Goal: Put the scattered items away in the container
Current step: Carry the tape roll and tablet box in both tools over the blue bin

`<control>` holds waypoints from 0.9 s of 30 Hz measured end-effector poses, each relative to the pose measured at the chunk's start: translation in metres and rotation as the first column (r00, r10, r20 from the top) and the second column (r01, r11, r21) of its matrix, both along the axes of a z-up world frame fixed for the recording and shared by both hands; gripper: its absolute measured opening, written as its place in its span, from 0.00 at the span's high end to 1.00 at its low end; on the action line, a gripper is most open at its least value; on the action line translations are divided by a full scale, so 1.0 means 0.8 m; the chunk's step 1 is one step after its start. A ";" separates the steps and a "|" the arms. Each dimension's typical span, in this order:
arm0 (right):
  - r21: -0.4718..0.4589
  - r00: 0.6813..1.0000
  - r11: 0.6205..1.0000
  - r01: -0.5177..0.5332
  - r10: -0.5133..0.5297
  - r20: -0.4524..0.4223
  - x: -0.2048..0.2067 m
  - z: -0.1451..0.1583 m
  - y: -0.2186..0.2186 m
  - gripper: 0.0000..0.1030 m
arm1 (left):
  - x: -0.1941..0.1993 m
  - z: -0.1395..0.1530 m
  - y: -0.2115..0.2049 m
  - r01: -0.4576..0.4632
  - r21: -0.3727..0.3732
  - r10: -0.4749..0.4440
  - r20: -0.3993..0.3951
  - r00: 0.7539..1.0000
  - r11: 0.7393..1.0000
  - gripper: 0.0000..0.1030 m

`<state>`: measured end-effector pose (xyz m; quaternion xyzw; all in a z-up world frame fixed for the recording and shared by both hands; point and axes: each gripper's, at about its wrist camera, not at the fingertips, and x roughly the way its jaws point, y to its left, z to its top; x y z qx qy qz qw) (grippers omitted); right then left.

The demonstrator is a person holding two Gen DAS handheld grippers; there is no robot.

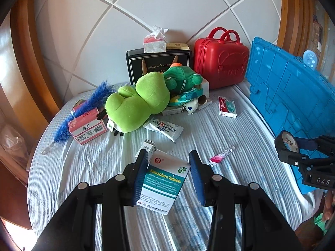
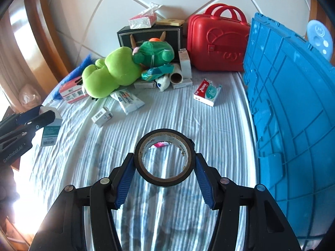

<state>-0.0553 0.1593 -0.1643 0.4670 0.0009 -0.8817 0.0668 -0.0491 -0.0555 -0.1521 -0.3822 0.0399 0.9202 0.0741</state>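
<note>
The tablet box (image 1: pixel 162 181) sits tilted between the left gripper (image 1: pixel 168 175) pads, clamped and raised over the striped cloth (image 1: pixel 209 125); the tape roll (image 2: pixel 164 158) is pinched across its rim by the right gripper (image 2: pixel 164 179), near the blue crate (image 2: pixel 293 125) at the right edge. Neither item is in the crate yet. Risk: the skewed box could pivot and drop, and the round roll could squirt out of its narrow two-point hold.
</note>
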 end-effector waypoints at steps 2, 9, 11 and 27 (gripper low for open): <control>-0.008 1.000 1.000 -0.017 0.016 -0.016 0.012 0.021 0.000 0.46 | 0.010 0.019 0.004 0.002 -0.001 -0.002 -0.020 1.000 1.000 0.61; -0.023 0.995 0.998 -0.055 0.053 -0.089 0.043 0.089 0.010 0.46 | 0.034 0.086 0.023 0.002 0.004 -0.002 -0.082 0.997 1.000 0.61; -0.024 0.992 0.998 -0.065 0.062 -0.110 0.050 0.107 0.015 0.46 | 0.039 0.103 0.030 0.007 0.008 -0.006 -0.099 0.995 1.000 0.61; -0.065 0.973 0.994 -0.082 0.066 -0.220 0.093 0.202 0.073 0.46 | 0.060 0.189 0.094 0.024 -0.015 -0.026 -0.179 0.983 1.000 0.61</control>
